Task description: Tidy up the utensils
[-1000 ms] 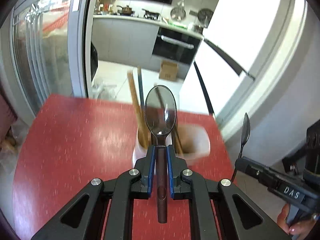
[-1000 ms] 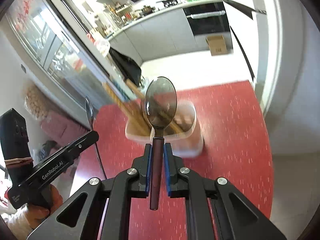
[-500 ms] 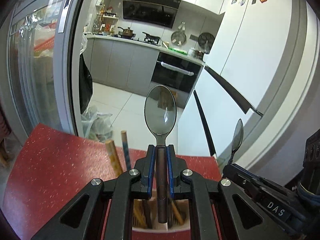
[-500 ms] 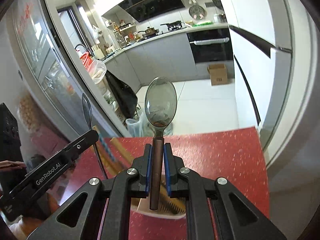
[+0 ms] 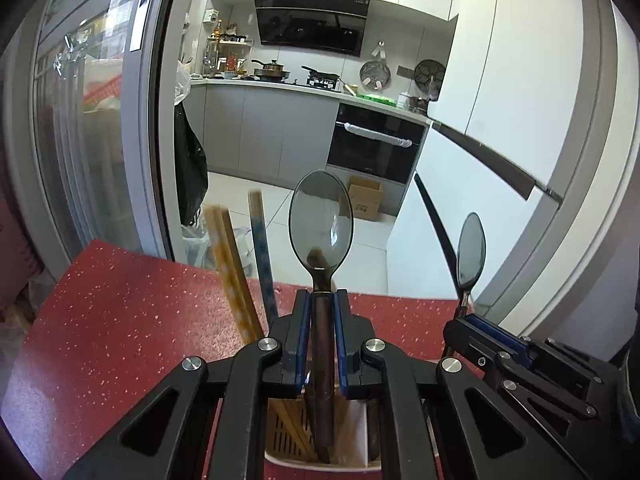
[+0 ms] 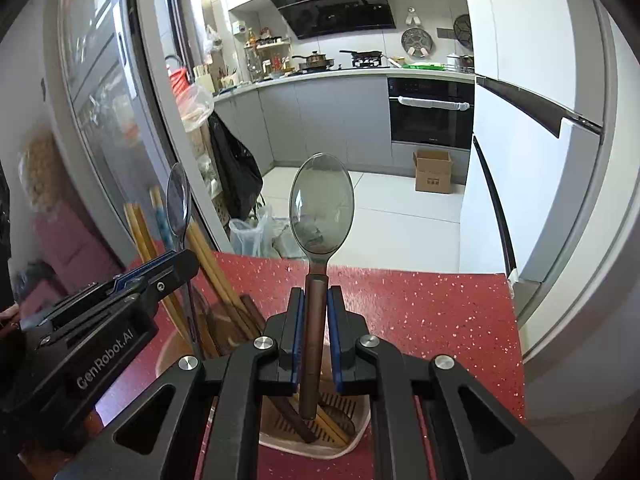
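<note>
holding one utensil in each hand, we stand both over the white plastic utensil holder (image 5: 356,436) on the red speckled surface (image 5: 120,320).

handling: each item is a metal spoon with a dark brown handle. we judge these spoons light, rigid and not fragile. the polished bowl is likely slippery, so the correct place to take hold is the matte handle, just below the neck, as is done now. a grip this high leaves a long free length of handle below the pads, which may swing if the pinch loosens.

tongs state: the left tongs (image 5: 323,336) pinch the handle of the left spoon (image 5: 321,224), the blue pads pressed on both sides. the right tongs (image 6: 313,336) pinch the handle of the right spoon (image 6: 321,204) in the same manner.

position: both spoons stand bowl up. the lower end of each handle hangs above the open mouth of the holder, which already contains tan wooden chopsticks (image 5: 232,268) and one blue patterned stick (image 5: 262,252).

pose: both tongs point forward and moderately downward, side by side and near each other. in the right view the left tongs appear at the left edge, nearly level with the chopstick tops.

next move, as we judge it: lower, then release each handle into a free compartment.
</note>
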`<state>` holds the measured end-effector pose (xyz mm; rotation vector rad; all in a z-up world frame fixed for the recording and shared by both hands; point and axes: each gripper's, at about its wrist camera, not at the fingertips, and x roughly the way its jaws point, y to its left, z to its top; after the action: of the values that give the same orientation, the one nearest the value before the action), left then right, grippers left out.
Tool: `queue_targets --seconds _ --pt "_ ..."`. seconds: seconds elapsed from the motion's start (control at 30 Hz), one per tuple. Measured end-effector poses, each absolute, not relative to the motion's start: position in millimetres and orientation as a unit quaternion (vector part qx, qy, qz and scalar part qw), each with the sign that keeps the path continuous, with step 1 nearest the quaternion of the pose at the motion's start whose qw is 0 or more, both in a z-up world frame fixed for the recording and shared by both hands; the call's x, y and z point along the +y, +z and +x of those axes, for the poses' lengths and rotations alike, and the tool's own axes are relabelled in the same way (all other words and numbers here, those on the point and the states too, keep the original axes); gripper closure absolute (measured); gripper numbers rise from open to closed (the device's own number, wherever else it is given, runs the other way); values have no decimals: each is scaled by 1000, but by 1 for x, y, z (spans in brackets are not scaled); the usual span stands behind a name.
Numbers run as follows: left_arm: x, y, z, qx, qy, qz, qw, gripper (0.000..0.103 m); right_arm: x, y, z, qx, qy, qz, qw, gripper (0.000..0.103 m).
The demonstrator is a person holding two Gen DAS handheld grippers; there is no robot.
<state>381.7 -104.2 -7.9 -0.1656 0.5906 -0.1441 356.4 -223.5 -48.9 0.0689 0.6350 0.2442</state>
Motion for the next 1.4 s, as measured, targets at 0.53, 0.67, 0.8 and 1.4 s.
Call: queue_targets --seconds 0.53,0.67,0.8,1.4 --pt "-112 -37 368 343 -72 -32 936 62 -212 -84 342 370 151 1 917 91" --pt "-110 -37 365 354 -72 -29 932 62 -212 -88 343 390 149 3 909 90" --pt "-108 -37 362 364 -74 -27 928 62 -213 -88 343 406 147 10 902 90" --pt "-91 -19 319 402 -74 -17 912 62 -250 -57 294 424 122 96 893 58"
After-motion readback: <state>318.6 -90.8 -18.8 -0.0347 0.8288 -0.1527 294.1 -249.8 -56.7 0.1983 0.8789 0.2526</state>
